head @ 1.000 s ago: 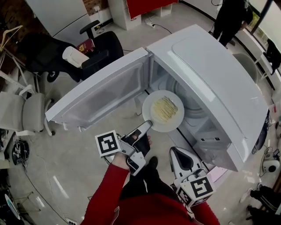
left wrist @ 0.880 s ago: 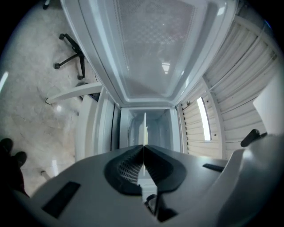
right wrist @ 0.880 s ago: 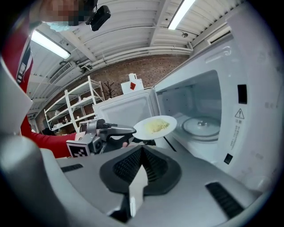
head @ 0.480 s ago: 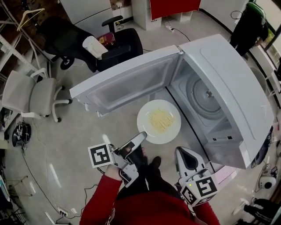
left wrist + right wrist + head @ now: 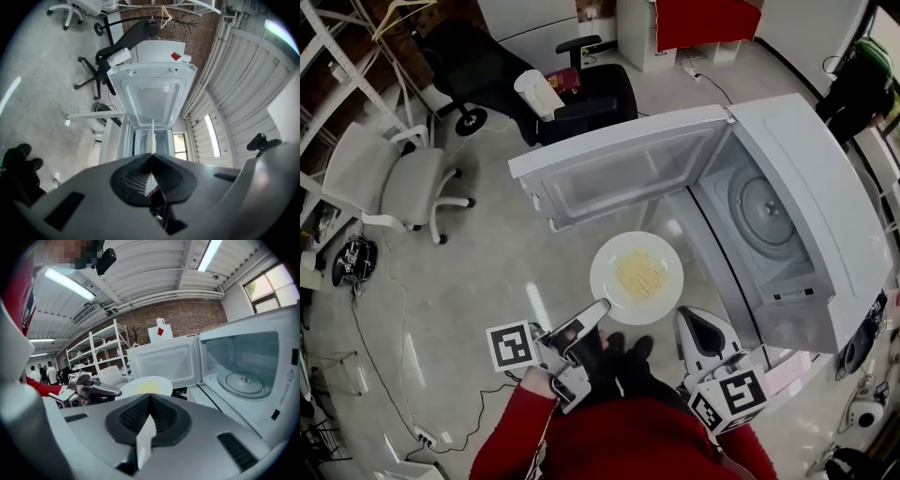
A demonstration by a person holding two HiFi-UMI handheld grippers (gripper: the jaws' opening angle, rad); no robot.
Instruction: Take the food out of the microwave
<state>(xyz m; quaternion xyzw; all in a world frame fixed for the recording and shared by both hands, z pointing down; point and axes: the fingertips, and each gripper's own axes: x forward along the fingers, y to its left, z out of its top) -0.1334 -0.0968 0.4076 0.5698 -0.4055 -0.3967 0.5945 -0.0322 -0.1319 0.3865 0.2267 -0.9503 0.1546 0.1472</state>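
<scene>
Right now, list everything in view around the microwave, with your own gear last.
microwave: one, white, at right, its door swung open
turntable: one, round, inside the microwave
plate: one, white, out in front of the open microwave
food: one heap, yellow, on the plate's middle
grey chair: one, at left
black chair: one, at top, with a white cylinder on it
bystander: one, dark clothes, top right
left gripper: grey, shut on the plate's near rim
right gripper: grey, shut, holding nothing, right of the left one
sleeves: red, bottom edge
</scene>
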